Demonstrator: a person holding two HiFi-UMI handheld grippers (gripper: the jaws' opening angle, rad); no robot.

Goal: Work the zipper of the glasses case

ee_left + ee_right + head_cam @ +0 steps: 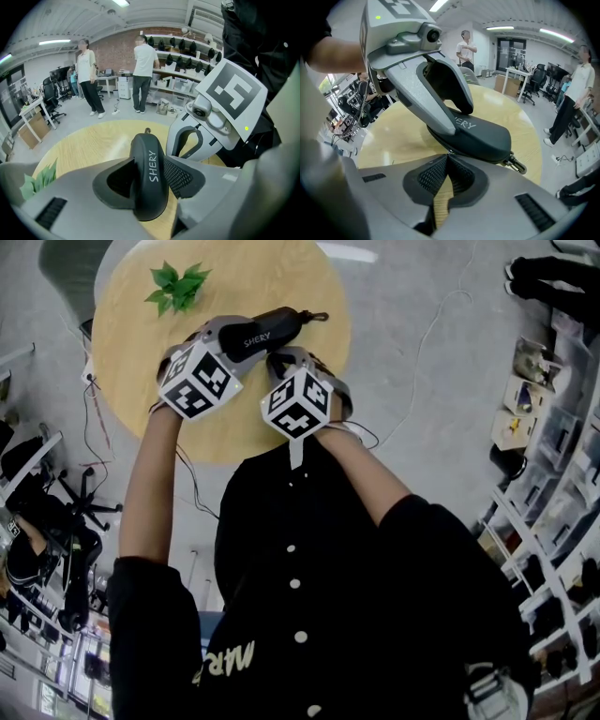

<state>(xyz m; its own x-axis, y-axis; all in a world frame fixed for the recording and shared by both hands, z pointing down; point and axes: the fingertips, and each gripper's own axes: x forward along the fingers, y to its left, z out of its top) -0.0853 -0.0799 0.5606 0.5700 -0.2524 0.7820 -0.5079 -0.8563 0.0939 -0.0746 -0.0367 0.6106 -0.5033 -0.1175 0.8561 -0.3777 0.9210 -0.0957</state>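
A dark grey glasses case (281, 326) printed SHERY is held just above the round wooden table (131, 334). My left gripper (246, 336) is shut across the case (147, 150) on both flat sides, with its jaws standing wide round it. In the right gripper view the case (483, 133) lies crosswise, a metal clip (515, 164) hanging from its right end. My right gripper (448, 154) is shut, its tips pressed together at the case's zipper seam on a small pull tab. It sits close to the right of the left one (286, 360).
A green artificial leaf sprig (176, 287) lies on the table's far left. Cables trail over the grey floor (412, 362) beside the table. People (143, 70) stand by shelves and desks in the background.
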